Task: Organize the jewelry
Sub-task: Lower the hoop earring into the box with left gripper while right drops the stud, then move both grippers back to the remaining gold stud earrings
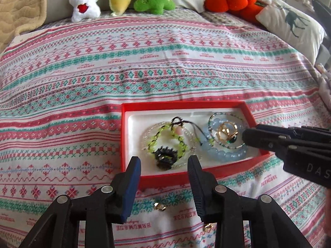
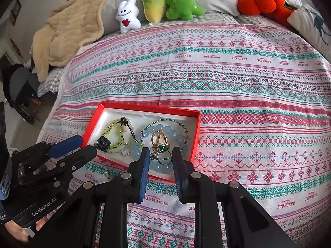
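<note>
Left wrist view: the left gripper (image 1: 164,166) stood with its jaws apart and nothing between the pads; no earlier frame to compare. Just beyond the tips sat the red box (image 1: 253,113) with its white liner, on the patterned bedspread (image 1: 144,62). Straight ahead of the gap lay a dark ornament (image 1: 164,157) at the near end of the green bead bracelet (image 1: 165,139); what the ornament was could not be made out. To the right of the jaws, a pale blue bead bracelet (image 1: 227,156) ringed a gold ring (image 1: 226,132), and the right gripper (image 1: 251,135) came in from the right edge, its body cut off, its tips over that corner of the box. Two small gold pieces (image 1: 159,207) lay on the cloth below the jaws, the second partly hidden behind the right finger. Right wrist view: the right gripper (image 2: 160,154) had its jaws narrowly apart; a thin ring (image 2: 164,159) and a dark charm showed in the gap, but whether the pads pressed them could not be told. The near box wall was hidden by the fingers. The left gripper (image 2: 82,144) reached the box's left edge, a hand (image 2: 18,231) cut off behind it.
</note>
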{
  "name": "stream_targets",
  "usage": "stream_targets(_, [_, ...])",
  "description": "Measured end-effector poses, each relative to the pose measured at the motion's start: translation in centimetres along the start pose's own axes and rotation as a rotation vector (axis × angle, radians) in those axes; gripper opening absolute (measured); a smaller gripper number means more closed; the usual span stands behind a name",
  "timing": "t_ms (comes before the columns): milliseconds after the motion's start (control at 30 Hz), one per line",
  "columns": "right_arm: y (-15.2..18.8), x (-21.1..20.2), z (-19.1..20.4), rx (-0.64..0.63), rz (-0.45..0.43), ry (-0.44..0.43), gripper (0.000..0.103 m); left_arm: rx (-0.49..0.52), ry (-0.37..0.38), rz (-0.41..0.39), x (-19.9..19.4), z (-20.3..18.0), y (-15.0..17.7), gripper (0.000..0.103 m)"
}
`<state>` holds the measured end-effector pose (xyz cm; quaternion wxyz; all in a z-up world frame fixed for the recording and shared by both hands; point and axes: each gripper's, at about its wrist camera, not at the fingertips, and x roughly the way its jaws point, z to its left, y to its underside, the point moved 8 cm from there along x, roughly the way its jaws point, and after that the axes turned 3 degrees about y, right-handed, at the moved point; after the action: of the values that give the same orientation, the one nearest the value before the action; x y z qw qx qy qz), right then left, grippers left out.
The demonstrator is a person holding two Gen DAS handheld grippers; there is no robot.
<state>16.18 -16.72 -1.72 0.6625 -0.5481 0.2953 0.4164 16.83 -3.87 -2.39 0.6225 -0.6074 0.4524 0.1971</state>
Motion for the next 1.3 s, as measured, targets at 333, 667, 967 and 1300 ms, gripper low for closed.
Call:
stream_targets(333, [-1.8, 2.4, 2.2, 0.033, 0.001, -0.018, 0.024, -0.071, -0.086, 0.152, 1.1, 3.7, 4.0, 0.059])
stream_targets(667, [-3.4, 3.9, 3.0, 0.083, -0.024, -0.039, 0.024, -0.035, -0.098, 0.19, 1.3, 3.6, 5.5, 0.069])
stream_targets(967, [-3.3, 3.0, 2.5, 0.115, -0.024, -0.073, 0.045, -0.012, -0.107, 0.195, 1.1, 3.1, 5.7, 0.07])
stream_targets(1300, [-0.6, -0.5, 2.0, 0.054, -0.028, -0.043, 0.062, -0.002, -0.124, 0.2, 0.4, 3.5, 6.6, 0.075])
